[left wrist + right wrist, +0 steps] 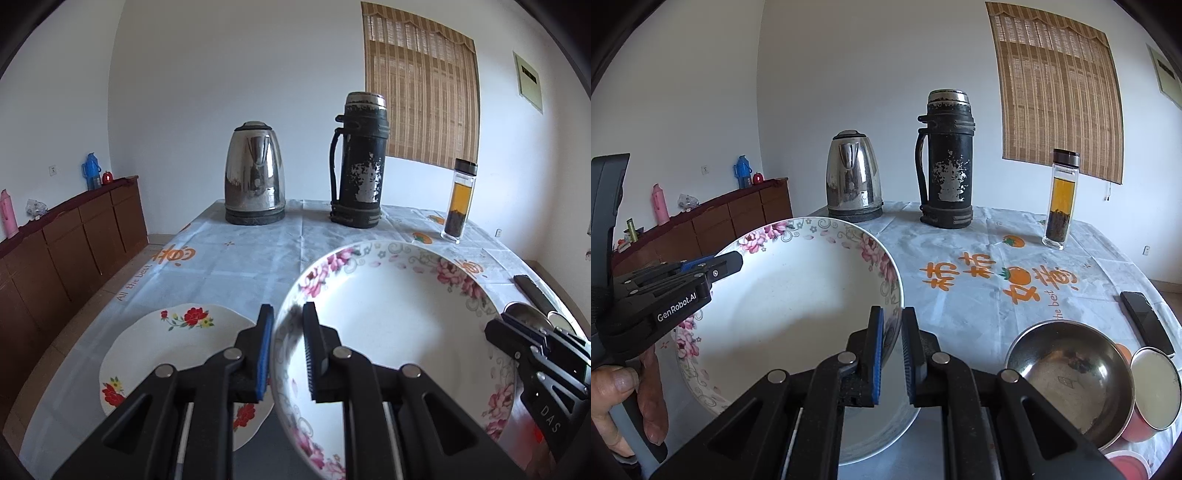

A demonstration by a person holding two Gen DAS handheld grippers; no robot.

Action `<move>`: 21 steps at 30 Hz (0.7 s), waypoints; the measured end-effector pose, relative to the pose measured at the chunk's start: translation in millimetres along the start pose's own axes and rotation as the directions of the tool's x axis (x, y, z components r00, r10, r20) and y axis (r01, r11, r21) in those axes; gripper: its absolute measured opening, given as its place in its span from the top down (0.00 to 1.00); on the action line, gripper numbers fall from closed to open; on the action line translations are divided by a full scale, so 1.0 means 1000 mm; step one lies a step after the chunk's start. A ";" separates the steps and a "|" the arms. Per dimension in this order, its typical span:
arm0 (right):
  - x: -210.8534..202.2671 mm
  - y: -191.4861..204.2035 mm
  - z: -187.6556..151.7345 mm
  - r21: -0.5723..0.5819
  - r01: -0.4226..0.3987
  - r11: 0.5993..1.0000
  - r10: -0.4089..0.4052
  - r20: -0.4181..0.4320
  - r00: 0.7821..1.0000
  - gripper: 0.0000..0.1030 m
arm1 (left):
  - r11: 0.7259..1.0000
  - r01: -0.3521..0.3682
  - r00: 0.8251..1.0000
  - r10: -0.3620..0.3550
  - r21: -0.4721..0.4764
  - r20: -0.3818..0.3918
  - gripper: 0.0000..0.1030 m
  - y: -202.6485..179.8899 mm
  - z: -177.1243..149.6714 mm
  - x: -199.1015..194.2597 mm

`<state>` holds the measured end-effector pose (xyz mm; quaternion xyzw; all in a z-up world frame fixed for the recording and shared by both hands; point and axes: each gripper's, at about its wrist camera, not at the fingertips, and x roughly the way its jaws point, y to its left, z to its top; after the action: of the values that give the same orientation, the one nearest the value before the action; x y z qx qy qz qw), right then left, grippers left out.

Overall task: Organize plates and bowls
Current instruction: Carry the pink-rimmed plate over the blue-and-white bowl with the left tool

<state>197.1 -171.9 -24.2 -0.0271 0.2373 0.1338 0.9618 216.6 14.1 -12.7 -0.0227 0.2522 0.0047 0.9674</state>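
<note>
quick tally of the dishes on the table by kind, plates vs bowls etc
Plates: 1, the red-flowered plate
Ceramic bowls: 1, the pink-flowered bowl, its rim between the fingers of the left hand-held gripper and the right hand-held gripper
Metal bowls: 1, the steel bowl
Cups: 1, the red cup
Total: 4

Before you, the worktop [960, 254] under its printed cloth carries, at the rear, a steel kettle [854, 175], a worn black flask [946, 158] and a tea bottle [1061, 199]; nearer you, a flowered plate [162, 354], a steel bowl [1071, 376], a red cup [1154, 395] and a phone [1147, 321].
</note>
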 end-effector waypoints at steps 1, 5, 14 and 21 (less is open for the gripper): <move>0.001 0.000 0.000 -0.002 0.005 1.000 -0.005 -0.003 1.000 0.89 | 1.000 0.008 1.000 -0.008 -0.004 -0.009 0.88 0.001 -0.001 0.003; 0.004 -0.001 -0.002 -0.004 0.020 1.000 -0.020 -0.017 1.000 0.89 | 0.999 0.029 0.998 -0.030 -0.013 -0.047 0.87 0.000 -0.005 0.014; 0.011 0.002 -0.008 -0.024 0.052 0.998 -0.053 -0.050 0.997 0.89 | 0.999 0.045 0.996 -0.046 -0.012 -0.082 0.87 -0.002 -0.009 0.024; 0.016 0.001 -0.013 -0.033 0.078 0.996 -0.080 -0.070 0.994 0.89 | 0.998 0.063 0.991 -0.064 -0.015 -0.121 0.87 -0.004 -0.013 0.034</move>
<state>204.7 -168.1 -42.7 -0.0557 0.2683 0.0983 0.9567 239.9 9.9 -40.0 -0.0361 0.3098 -0.0260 0.9498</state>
